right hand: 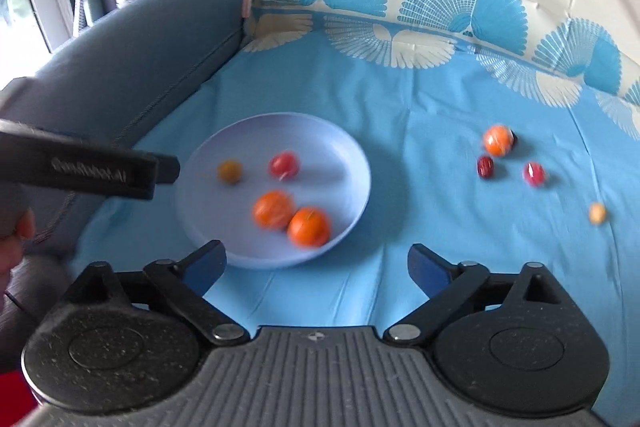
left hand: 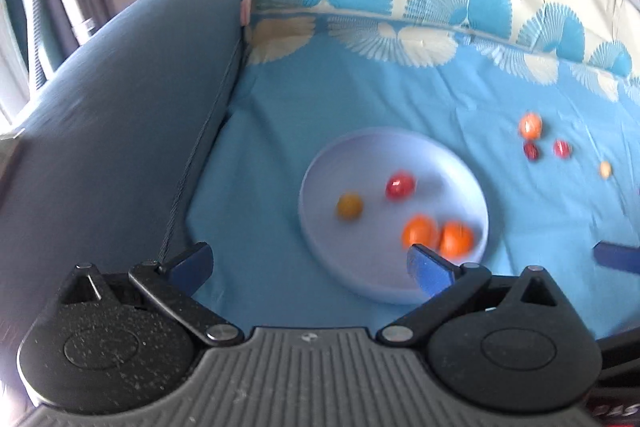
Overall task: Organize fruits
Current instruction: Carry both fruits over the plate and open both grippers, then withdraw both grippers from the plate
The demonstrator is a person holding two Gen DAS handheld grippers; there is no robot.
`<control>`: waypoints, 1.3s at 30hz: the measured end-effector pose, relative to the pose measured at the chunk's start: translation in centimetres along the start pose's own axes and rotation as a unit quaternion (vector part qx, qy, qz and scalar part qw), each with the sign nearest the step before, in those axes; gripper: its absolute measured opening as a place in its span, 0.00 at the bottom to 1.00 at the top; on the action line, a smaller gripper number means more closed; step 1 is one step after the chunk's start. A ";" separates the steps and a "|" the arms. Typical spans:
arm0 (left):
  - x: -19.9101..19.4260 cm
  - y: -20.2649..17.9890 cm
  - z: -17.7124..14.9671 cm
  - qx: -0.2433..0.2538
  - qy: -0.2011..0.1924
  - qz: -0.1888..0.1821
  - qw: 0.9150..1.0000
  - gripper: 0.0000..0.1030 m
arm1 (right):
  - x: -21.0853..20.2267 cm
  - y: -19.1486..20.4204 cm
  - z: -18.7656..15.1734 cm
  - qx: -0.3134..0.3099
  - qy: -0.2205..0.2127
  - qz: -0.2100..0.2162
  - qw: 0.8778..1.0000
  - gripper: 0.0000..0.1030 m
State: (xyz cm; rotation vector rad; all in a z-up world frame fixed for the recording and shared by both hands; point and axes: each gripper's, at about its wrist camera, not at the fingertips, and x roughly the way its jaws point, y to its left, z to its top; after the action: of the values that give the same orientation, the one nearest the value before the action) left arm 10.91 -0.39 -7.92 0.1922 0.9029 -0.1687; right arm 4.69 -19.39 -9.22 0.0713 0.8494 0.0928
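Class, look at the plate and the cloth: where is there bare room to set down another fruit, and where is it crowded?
On the plate, the far right part beyond the red fruit is bare; the near side is crowded by two oranges. The cloth lies bare between the plate and the loose orange cluster.

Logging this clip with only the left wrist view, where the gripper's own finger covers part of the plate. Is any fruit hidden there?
Observer: No. The right wrist view shows the whole plate: four fruits, and the front orange touches the other orange.
Operator: Is the right gripper holding anything?
Observer: No, the right gripper is open and empty.
Operator: Anything beside the loose fruit?
Observer: A small dark thing sits behind the loose orange, too blurred to identify.
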 end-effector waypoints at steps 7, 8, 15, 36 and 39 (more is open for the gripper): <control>-7.6 0.4 -4.8 -0.012 -0.004 -0.012 1.000 1.00 | -7.6 2.6 -2.2 0.029 -0.037 -0.004 0.999 0.97; -8.6 0.1 -5.3 -0.011 -0.013 -0.005 1.000 1.00 | -8.5 2.9 -2.4 0.031 -0.046 -0.011 0.998 0.97; -13.8 -0.3 -6.9 0.009 -0.070 0.008 0.997 1.00 | -13.9 4.1 -4.4 0.038 -0.089 -0.027 0.995 0.99; -20.1 0.7 -8.9 -0.009 -0.129 0.005 0.992 1.00 | -20.4 7.1 -7.4 0.002 -0.146 -0.043 0.988 0.99; -20.1 0.8 -9.1 -0.011 -0.128 0.005 0.992 1.00 | -20.4 7.3 -7.3 0.002 -0.147 -0.045 0.988 0.99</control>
State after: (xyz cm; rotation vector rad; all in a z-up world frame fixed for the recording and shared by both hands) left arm -8.02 3.80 2.52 0.1494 0.6479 -0.1702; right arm -14.54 -14.20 1.91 0.0492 0.5578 -0.0041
